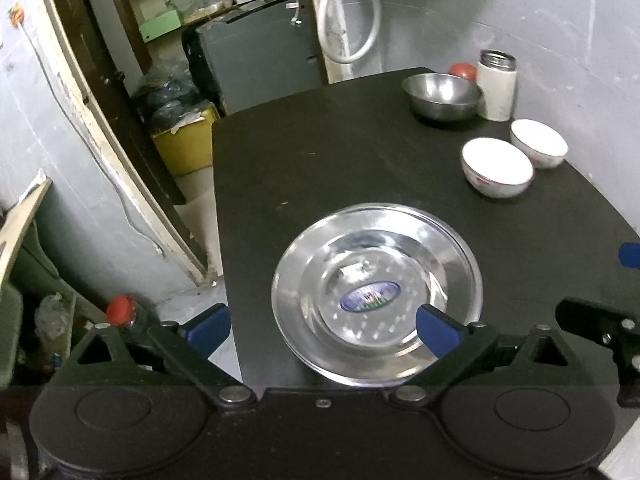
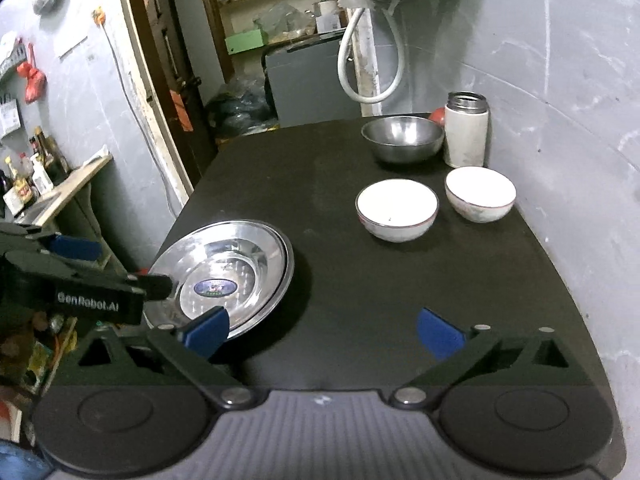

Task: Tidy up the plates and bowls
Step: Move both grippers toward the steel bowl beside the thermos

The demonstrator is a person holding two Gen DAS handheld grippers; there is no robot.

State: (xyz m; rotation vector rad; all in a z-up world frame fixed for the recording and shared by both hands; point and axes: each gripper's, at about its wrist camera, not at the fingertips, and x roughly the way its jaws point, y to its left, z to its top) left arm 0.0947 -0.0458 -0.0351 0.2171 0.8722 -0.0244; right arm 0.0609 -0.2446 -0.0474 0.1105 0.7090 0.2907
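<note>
- Left gripper (image 1: 322, 326): fingers spread wide, nothing clamped; right blue pad over the steel plate (image 1: 376, 294), left pad out past the table's left edge.
- Steel plate sits on black table (image 1: 320, 168) near its left edge, at 6 o'clock in left wrist view, 9 o'clock in right wrist view (image 2: 224, 276); blue oval sticker in its centre. Looks like stacked plates, can't tell for sure.
- Right gripper (image 2: 322, 330): fingers wide apart, empty, above bare table; left pad just at the plate's near rim, contact unclear.
- Two white bowls, side by side at 2 o'clock: near bowl (image 2: 396, 210), far bowl (image 2: 480, 194), apart from each other.
- Steel bowl (image 2: 402, 138) at 1 o'clock, far end of table, just beside white flask (image 2: 466, 130); red object behind them, mostly hidden.
</note>
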